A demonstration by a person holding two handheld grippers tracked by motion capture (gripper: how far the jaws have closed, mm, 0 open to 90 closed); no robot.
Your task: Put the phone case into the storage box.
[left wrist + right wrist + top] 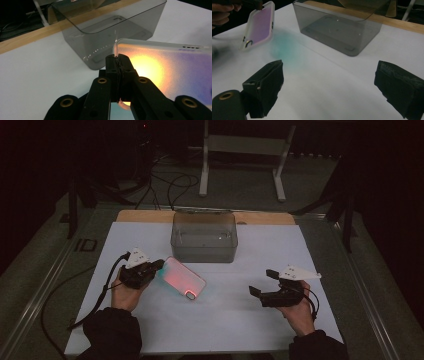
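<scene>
A translucent phone case (182, 278) with a pink and orange sheen hangs a little above the white table top. My left gripper (156, 266) is shut on its rim at one end; in the left gripper view the jaws pinch the clear edge of the case (160, 67), my gripper (118, 60) closed tight on it. From the right gripper view the case (259, 23) hangs tilted at the far left, above the sheet. My right gripper (263, 282) stands open on the right side, empty, its fingertips (265, 87) wide apart over bare sheet.
A smoky clear plastic box (204, 236), open-topped and empty, stands at the back middle of the white sheet (225, 320). A wooden strip (145, 216) runs along the table's far edge. Cables and a stand's legs lie on the floor beyond.
</scene>
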